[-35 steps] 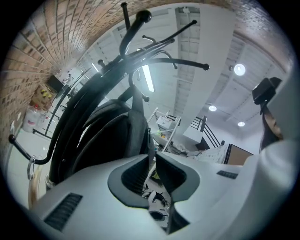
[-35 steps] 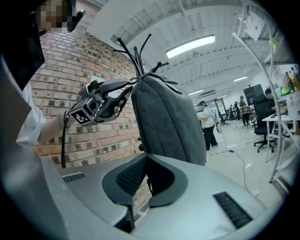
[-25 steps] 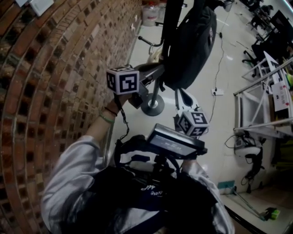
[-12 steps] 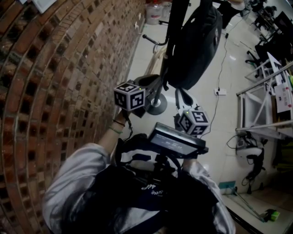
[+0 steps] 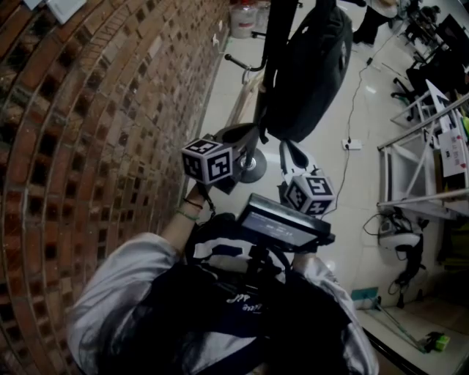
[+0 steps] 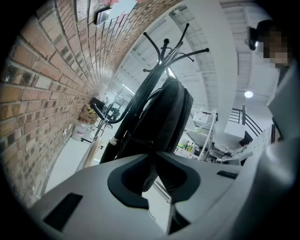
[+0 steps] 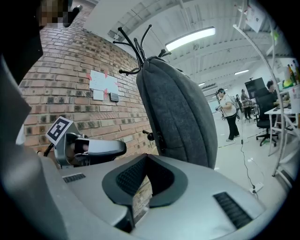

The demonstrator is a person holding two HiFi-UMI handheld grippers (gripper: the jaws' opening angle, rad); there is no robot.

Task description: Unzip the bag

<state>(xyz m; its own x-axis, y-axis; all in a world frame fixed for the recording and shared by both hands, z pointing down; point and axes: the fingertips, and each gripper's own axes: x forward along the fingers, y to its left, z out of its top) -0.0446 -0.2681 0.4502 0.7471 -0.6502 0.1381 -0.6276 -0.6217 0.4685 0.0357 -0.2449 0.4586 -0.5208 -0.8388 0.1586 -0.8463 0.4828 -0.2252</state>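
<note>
Left gripper (image 6: 154, 153) and right gripper (image 7: 147, 157), two in all, both have jaws drawn together on nothing, just below the one bag (image 5: 308, 66) hanging at twelve o'clock from the one coat stand (image 5: 250, 168). Hanging free, the bag could swing aside or rock the stand if its zip is tugged unbraced.

A coat stand (image 5: 249, 167) is standing just beside a brick wall (image 5: 88, 132). Beyond the stand a white bucket (image 5: 243, 18) is sitting on the floor (image 5: 344, 220); right of the stand a power strip (image 5: 350, 146) is lying. Well behind the stand a person (image 7: 229, 115) is standing.
</note>
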